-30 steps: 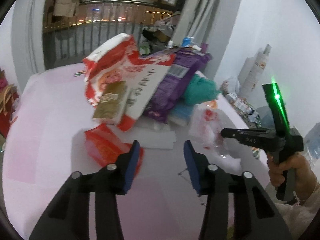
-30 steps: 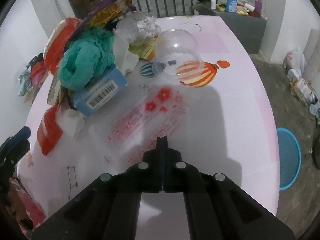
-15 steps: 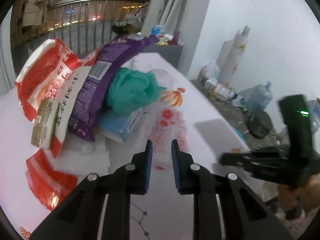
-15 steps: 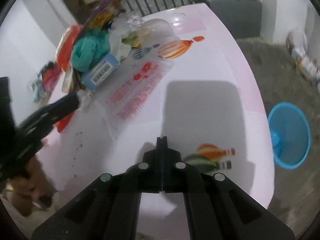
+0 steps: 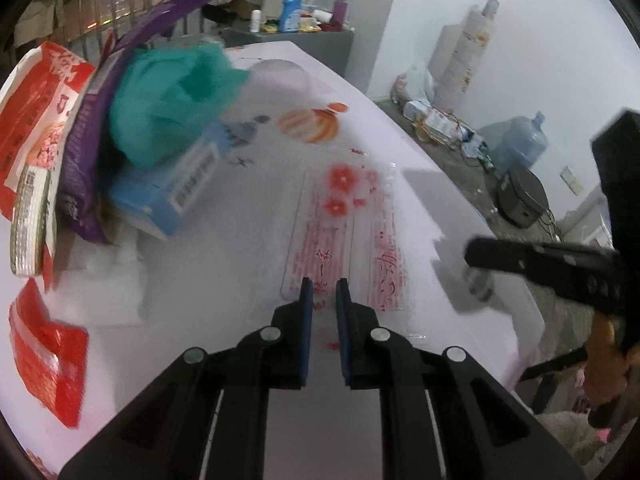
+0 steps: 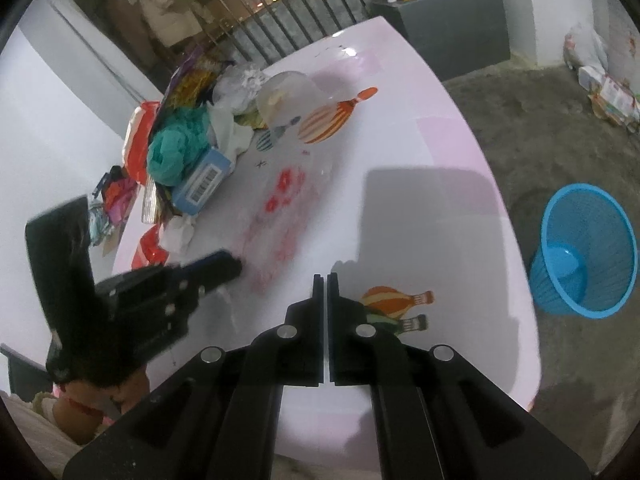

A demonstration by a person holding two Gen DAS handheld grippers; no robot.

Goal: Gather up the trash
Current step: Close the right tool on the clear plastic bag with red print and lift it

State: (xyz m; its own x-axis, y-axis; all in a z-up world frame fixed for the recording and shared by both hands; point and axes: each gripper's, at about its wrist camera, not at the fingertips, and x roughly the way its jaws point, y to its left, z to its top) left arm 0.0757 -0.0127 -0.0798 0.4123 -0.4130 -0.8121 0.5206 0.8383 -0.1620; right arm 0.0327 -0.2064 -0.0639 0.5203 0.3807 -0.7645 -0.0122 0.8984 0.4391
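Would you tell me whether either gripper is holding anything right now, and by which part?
Nothing is held. The left gripper is closing over the clear bag's near edge, not yet pinching it; the right gripper is shut and empty.

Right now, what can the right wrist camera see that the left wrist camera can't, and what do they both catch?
Only the right wrist view shows the blue mesh bin on the floor beside the table, and the small balloon print near the table's edge. Only the left wrist view shows the water jug and the dark round object on the floor by the wall. Both show the clear red-printed plastic bag lying flat on the pink table, the teal cloth on the blue barcode box, and the other gripper.
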